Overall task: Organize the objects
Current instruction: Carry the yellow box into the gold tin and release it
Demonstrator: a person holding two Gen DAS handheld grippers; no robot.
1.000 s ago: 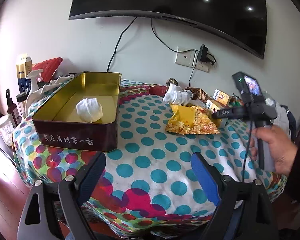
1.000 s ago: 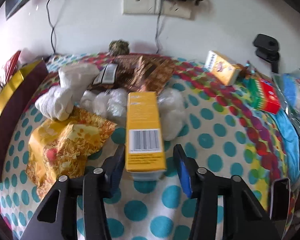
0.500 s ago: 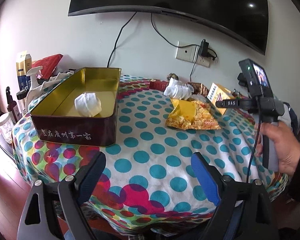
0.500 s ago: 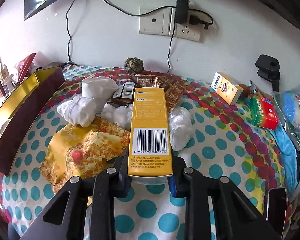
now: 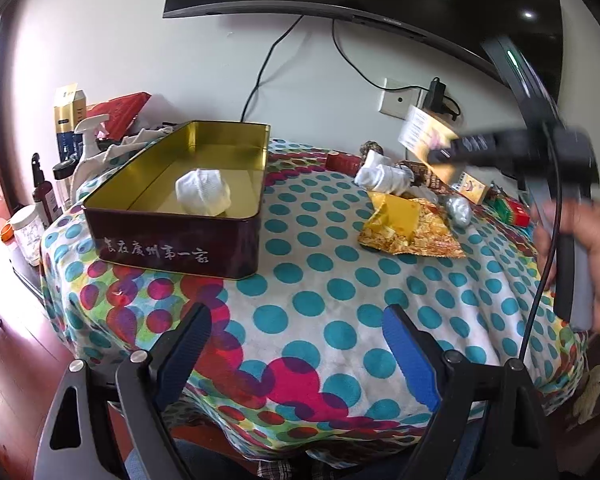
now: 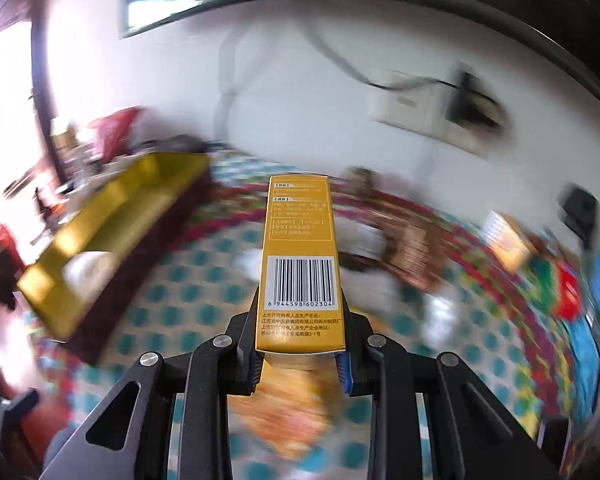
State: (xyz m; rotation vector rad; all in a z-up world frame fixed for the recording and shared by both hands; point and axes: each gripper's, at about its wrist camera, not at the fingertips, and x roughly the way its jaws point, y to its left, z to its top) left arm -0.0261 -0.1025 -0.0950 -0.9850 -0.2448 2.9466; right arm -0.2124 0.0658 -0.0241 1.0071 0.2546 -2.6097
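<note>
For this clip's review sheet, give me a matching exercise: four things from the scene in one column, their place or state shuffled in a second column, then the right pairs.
Things
1. yellow box
2. white cloth bundle
3. left gripper
4. crumpled yellow wrapper

Place or state
A. lying flat on the dotted tablecloth
B. clamped in the right gripper, off the table
C. inside the gold-lined tin
D. open, holding nothing

Pairs: 1-B, 2-C, 3-D, 4-A
</note>
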